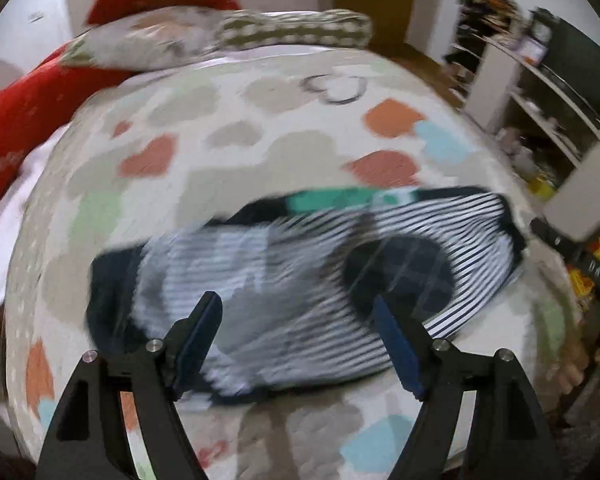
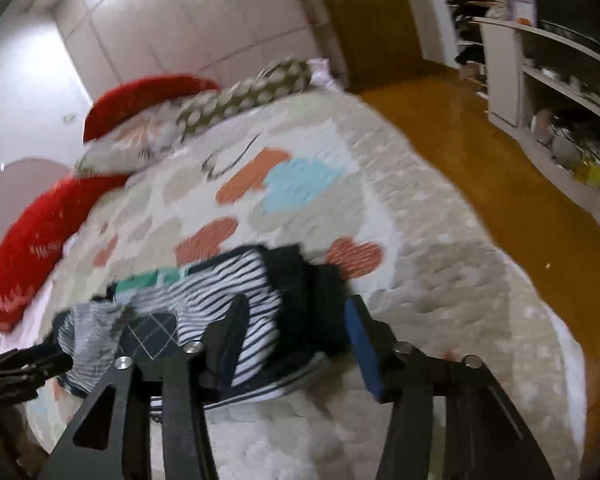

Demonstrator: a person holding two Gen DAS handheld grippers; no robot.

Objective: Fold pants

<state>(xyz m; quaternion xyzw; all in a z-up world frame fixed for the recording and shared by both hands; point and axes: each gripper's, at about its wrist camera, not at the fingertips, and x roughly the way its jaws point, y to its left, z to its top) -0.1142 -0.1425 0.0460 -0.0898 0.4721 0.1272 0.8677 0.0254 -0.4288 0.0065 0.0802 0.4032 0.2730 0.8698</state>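
Your pants [image 1: 300, 280], the navy-and-white striped pair with a green waistband strip and a dark checked patch, lie bunched in a compact bundle on the bed [image 1: 260, 128], near its front edge, so both of your hands can reach them without stretching across the heart-patterned cover.

Your left gripper [image 1: 296, 344] hovers above the near edge of the bundle with its jaws spread wide and nothing between the blue pads; the fabric sits beyond and below them, not pinched. The view is smeared, so exactly how close the tips come to the cloth is hard to judge.

Your right gripper [image 2: 296, 344] stands at the right end of the bundle, jaws parted. The striped cloth and a dark fold show in the gap, but the pads do not press on it, so you hold nothing there. The left gripper's tip shows at the far left of that view, just beside the other end of the pants.

With both hands free and one at each end, you look placed either to pick fresh corners or to smooth the bundle. The folds look loose and uneven, so the job seems well along but not tidy.

The pillows [image 2: 148, 120] stay well apart at the head of the bed.
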